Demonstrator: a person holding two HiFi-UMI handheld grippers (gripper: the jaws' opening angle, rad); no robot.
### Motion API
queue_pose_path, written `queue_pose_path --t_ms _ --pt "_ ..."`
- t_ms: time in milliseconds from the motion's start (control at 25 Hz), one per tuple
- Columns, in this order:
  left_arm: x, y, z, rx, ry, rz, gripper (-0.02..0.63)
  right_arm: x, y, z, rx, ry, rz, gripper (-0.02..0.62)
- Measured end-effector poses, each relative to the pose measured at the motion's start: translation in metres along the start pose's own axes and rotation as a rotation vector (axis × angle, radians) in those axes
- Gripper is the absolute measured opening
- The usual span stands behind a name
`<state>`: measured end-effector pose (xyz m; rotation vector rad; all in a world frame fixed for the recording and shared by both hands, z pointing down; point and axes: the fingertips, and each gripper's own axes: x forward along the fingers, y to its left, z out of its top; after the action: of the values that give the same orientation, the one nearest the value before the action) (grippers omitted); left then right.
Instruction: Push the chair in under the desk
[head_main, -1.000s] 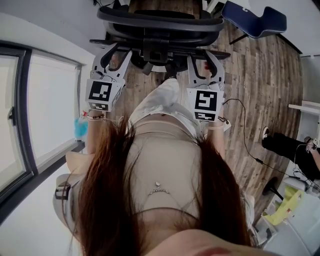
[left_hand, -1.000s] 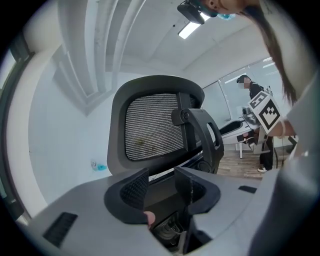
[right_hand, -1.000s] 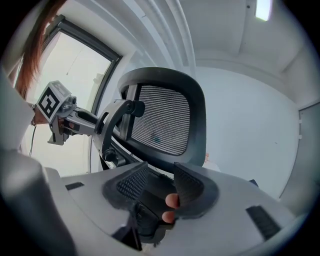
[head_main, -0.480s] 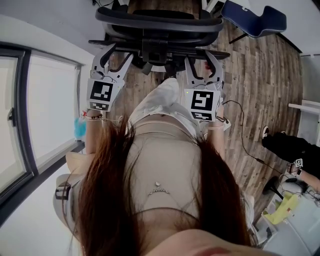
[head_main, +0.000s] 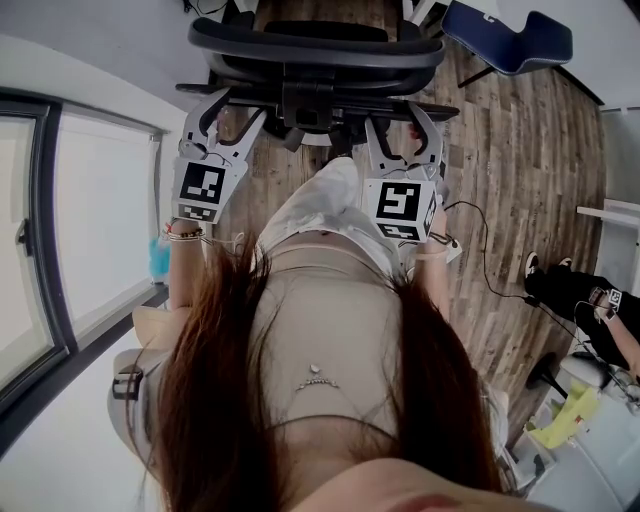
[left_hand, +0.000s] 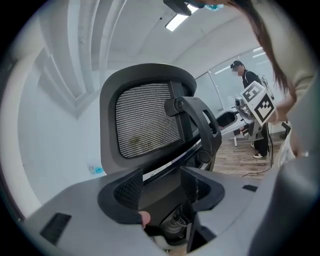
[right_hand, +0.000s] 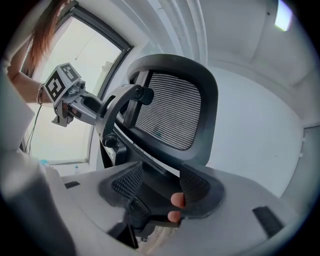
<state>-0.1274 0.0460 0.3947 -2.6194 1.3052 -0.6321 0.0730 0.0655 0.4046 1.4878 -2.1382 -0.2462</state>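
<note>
A black office chair (head_main: 320, 45) with a mesh back (left_hand: 145, 120) stands straight ahead of me, its back towards me. My left gripper (head_main: 225, 110) is at the left of the dark bar below the backrest. Its jaws are opening, and in the left gripper view (left_hand: 160, 187) the chair's dark frame sits between the pads without being pressed. My right gripper (head_main: 398, 120) is at the right of that bar and is opening too. In the right gripper view (right_hand: 160, 185) its pads stand either side of the frame under the mesh (right_hand: 170, 112). No desk is clearly in view.
A blue chair (head_main: 510, 35) stands at the back right on the wooden floor. A black cable (head_main: 490, 270) runs across the floor on my right, towards a seated person (head_main: 580, 295). A large window (head_main: 60, 230) fills the left side. Another person (left_hand: 247, 80) stands further back.
Both grippers' jaws have spread wider around the chair's lower back frame. The right gripper has shifted slightly left and forward. The chair sits a touch farther ahead.
</note>
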Motion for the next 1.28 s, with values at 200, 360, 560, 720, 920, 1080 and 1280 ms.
queue_pose_path --t_ms 200,360,560,720,920,1080,1280 --pt "0.003 0.000 0.002 0.012 0.004 -0.017 0.224 0.000 -0.001 0.001 -0.011 -0.001 0.005 0.242" --pt "0.005 -0.002 0.003 0.013 0.000 -0.032 0.226 -0.001 0.000 0.001 -0.018 -0.002 0.013 0.245" --pt "0.004 -0.001 0.004 0.005 0.003 -0.039 0.227 0.001 0.001 0.007 -0.015 -0.023 0.045 0.245" --pt "0.004 0.000 0.004 0.016 0.012 -0.048 0.227 0.001 -0.001 0.003 -0.010 0.001 0.045 0.249" --pt "0.006 0.001 0.005 0.009 0.009 -0.058 0.227 0.002 -0.002 0.005 -0.015 0.004 0.063 0.249" --pt "0.006 0.002 0.003 0.010 0.009 -0.061 0.227 0.005 0.005 0.004 -0.029 0.005 0.079 0.261" --pt "0.004 0.000 0.005 0.010 0.005 -0.060 0.229 0.006 0.008 0.006 -0.036 -0.001 0.082 0.261"
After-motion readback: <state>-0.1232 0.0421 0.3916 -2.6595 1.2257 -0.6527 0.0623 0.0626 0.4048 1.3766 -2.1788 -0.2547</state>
